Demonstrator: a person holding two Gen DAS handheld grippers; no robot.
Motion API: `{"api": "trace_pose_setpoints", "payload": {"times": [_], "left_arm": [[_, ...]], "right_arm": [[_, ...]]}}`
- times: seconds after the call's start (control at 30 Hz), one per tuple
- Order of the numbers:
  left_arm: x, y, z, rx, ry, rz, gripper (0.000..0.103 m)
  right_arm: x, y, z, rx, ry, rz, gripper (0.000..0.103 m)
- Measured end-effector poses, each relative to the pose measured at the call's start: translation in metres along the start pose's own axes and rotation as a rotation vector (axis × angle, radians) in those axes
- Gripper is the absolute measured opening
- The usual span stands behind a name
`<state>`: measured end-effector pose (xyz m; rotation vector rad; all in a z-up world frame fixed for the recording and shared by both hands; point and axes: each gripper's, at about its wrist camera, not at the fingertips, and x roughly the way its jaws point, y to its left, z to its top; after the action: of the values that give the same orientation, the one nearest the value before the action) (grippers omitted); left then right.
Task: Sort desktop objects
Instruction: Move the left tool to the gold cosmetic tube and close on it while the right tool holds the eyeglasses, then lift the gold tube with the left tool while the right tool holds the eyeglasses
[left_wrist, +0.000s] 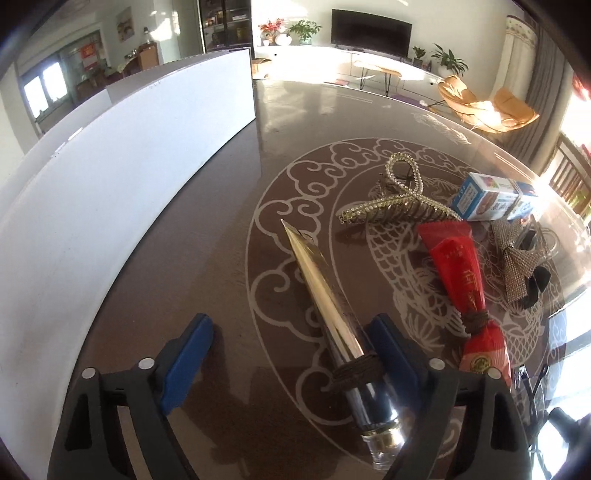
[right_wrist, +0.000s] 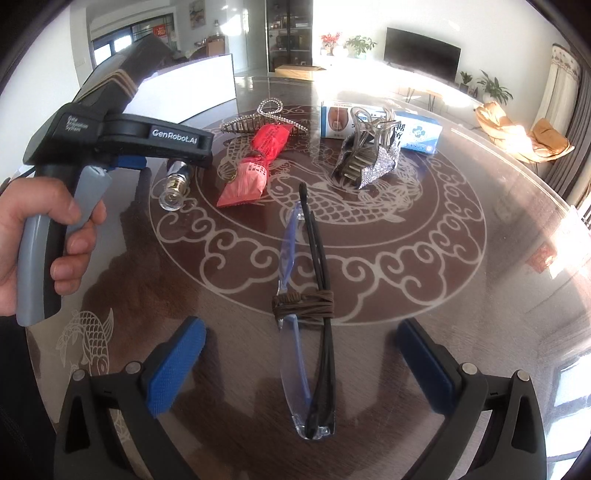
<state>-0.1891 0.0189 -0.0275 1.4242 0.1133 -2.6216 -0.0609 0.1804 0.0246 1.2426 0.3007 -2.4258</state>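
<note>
Living room behind, TV and plants along the far wall; work surface is a glass-topped round table (right_wrist: 461, 258) with a carp pattern, and a white box (left_wrist: 129, 155) stands at its left.

My left gripper (left_wrist: 291, 354) sits over a tapered metal bottle (left_wrist: 332, 310) with a cord wound round it. Its long axis runs away from me, pointed tip far, glass-capped base near. The bottle lies toward the right finger, apparently touching that pad; the left pad stands clear. Jaws half spread, nothing pinched yet.

My right gripper (right_wrist: 295, 365) is spread wide, empty, straddling folded glasses (right_wrist: 310, 332) bound with cord, their length running along the fingers.

Red packet (left_wrist: 458, 280), gold hair claw (left_wrist: 399, 199), rhinestone hair clip (right_wrist: 369, 158) and blue carton (left_wrist: 491, 195) lie beyond.

Judgement: left is better placed for the bottle; shift right to centre it before closing.
</note>
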Motion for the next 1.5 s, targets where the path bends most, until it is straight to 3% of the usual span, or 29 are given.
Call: {"api": "trace_pose_setpoints", "payload": {"times": [0.03, 0.07, 0.1, 0.33, 0.43, 0.5, 0.53, 0.57, 0.63, 0.73, 0.87, 1.5], "left_arm": [[-0.006, 0.002, -0.005, 0.028, -0.017, -0.015, 0.057], [-0.011, 0.005, -0.009, 0.055, -0.025, -0.033, 0.032], [-0.016, 0.008, -0.014, 0.078, -0.023, -0.054, 0.025], [-0.049, 0.035, -0.065, 0.196, -0.043, -0.183, 0.025], [-0.054, 0.039, -0.068, 0.153, -0.014, -0.217, 0.029], [-0.054, 0.041, -0.070, 0.125, -0.022, -0.239, 0.047], [-0.055, 0.039, -0.072, 0.125, -0.025, -0.225, 0.054], [-0.054, 0.036, -0.073, 0.137, -0.023, -0.183, 0.069], [-0.053, 0.032, -0.081, 0.179, -0.024, -0.108, 0.075], [-0.050, 0.032, -0.081, 0.172, -0.024, -0.112, 0.076], [-0.042, 0.038, -0.081, 0.140, 0.001, -0.089, 0.102], [-0.038, 0.036, -0.080, 0.130, 0.000, -0.086, 0.103]], "right_arm": [[0.000, 0.000, 0.000, 0.000, 0.000, 0.000, 0.103], [0.000, 0.000, 0.000, 0.000, 0.000, 0.000, 0.103], [0.000, 0.000, 0.000, 0.000, 0.000, 0.000, 0.103], [0.000, 0.000, 0.000, 0.000, 0.000, 0.000, 0.103], [0.000, 0.000, 0.000, 0.000, 0.000, 0.000, 0.103], [0.000, 0.000, 0.000, 0.000, 0.000, 0.000, 0.103], [0.000, 0.000, 0.000, 0.000, 0.000, 0.000, 0.103], [0.000, 0.000, 0.000, 0.000, 0.000, 0.000, 0.103], [0.000, 0.000, 0.000, 0.000, 0.000, 0.000, 0.103], [0.000, 0.000, 0.000, 0.000, 0.000, 0.000, 0.103], [0.000, 0.000, 0.000, 0.000, 0.000, 0.000, 0.103], [0.000, 0.000, 0.000, 0.001, 0.000, 0.000, 0.103]]}}
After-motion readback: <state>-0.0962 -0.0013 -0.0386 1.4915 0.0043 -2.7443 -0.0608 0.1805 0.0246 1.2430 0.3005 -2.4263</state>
